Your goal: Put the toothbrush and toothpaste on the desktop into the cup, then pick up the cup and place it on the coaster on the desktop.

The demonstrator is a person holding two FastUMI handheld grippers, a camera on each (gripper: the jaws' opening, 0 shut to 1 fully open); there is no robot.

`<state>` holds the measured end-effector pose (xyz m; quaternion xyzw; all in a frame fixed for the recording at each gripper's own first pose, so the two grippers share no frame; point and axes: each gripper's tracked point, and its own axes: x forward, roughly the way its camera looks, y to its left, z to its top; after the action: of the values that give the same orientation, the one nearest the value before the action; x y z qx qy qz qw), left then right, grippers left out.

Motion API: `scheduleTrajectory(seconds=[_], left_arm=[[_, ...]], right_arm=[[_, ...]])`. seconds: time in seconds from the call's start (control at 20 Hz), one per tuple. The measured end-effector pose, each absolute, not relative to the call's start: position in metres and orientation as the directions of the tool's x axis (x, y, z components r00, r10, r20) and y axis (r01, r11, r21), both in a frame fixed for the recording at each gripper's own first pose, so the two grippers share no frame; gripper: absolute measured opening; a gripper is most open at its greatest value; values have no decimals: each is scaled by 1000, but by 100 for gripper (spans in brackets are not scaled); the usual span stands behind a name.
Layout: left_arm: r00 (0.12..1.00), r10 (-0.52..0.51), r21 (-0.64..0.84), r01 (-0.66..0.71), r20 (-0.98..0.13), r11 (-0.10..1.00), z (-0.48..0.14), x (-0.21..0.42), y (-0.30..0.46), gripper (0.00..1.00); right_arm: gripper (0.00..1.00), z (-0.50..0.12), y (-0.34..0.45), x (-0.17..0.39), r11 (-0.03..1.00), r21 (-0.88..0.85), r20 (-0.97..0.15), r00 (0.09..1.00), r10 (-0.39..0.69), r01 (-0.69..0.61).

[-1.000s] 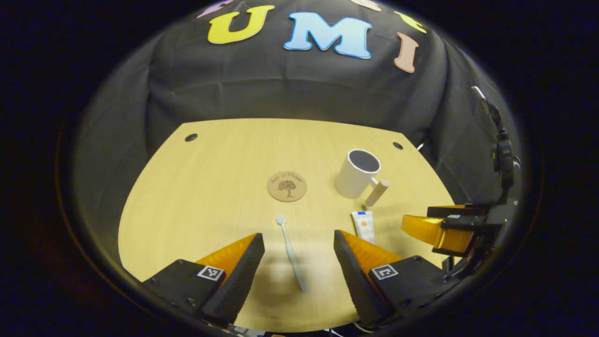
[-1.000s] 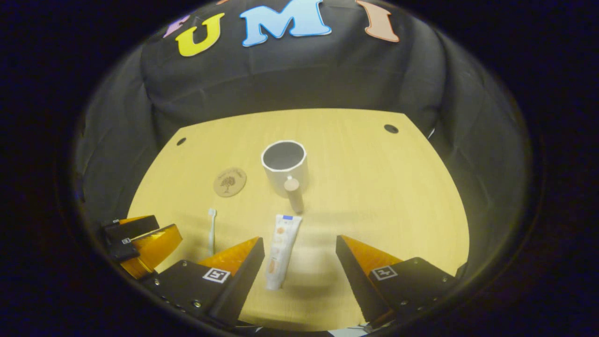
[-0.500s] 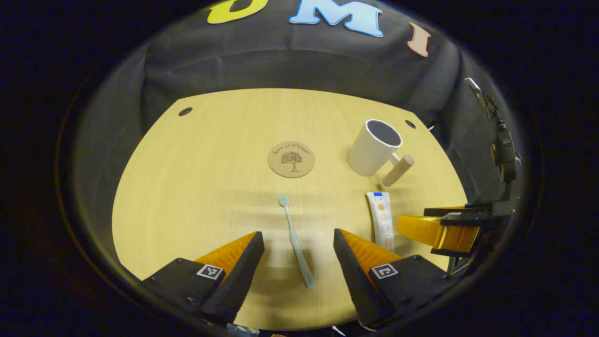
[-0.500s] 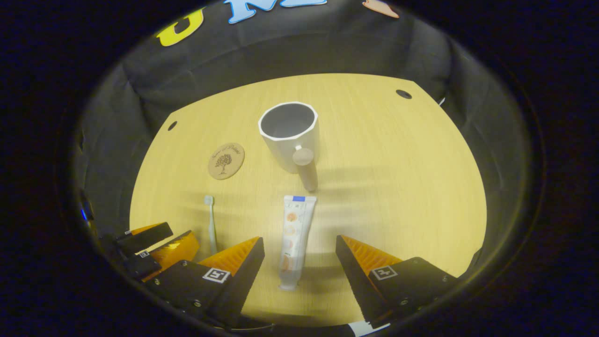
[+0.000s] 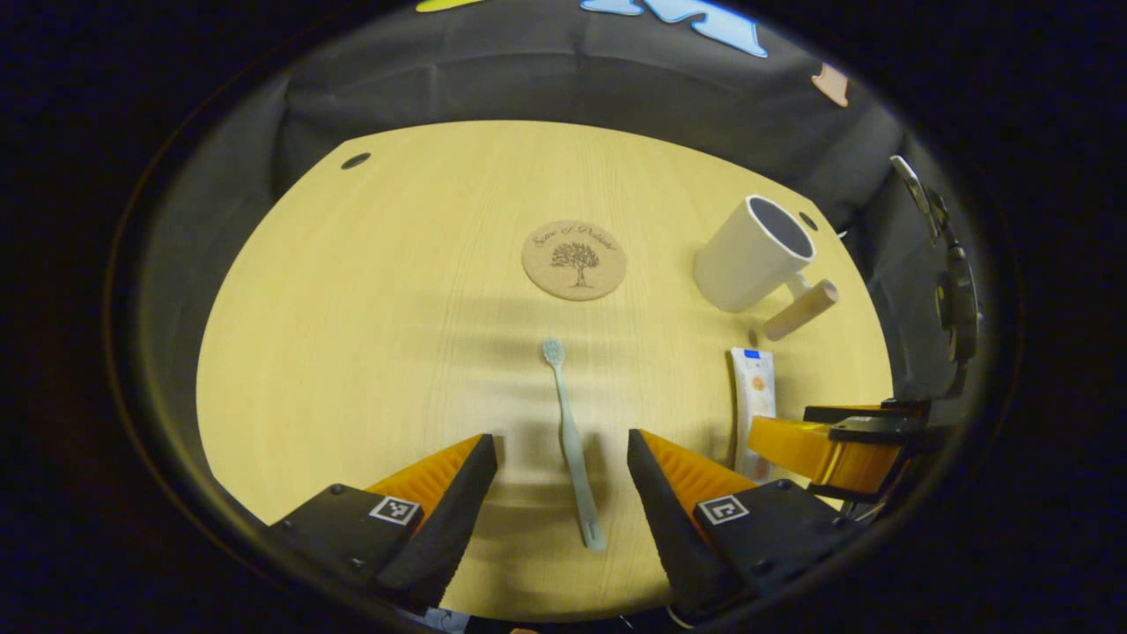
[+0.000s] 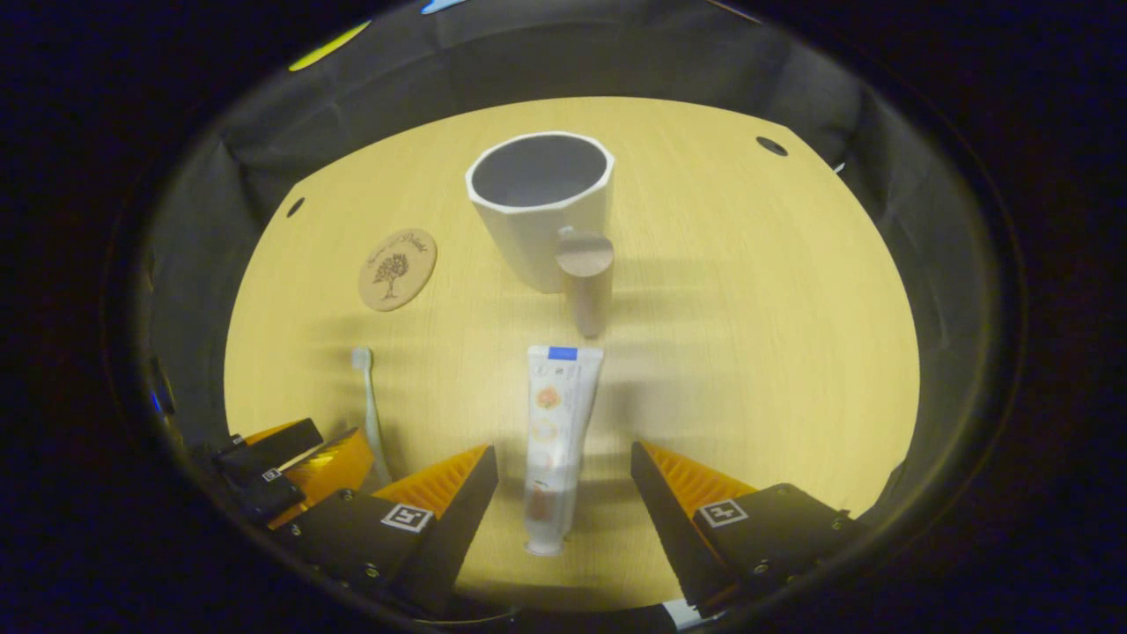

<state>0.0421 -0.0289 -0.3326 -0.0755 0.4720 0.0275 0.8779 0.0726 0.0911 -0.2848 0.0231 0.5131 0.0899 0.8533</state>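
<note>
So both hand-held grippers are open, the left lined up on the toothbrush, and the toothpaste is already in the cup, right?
Not quite: the toothpaste lies flat on the desktop, between the right hand-held gripper's open fingers in the right gripper view. The cup is empty.

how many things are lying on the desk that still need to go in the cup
2. The toothbrush lies flat between the open left gripper's fingers, nearer than the coaster. The toothpaste lies flat between the open right gripper's fingers, just before the cup handle.
</note>
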Motion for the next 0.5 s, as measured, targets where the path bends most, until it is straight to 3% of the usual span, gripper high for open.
scheduleTrajectory(seconds=[0.5], left_arm=[[473, 34, -47, -158, -880, 986, -361, 42, -23, 100]], right_arm=[[93, -309, 94, 76, 987, 79, -919, 374, 127, -141]])
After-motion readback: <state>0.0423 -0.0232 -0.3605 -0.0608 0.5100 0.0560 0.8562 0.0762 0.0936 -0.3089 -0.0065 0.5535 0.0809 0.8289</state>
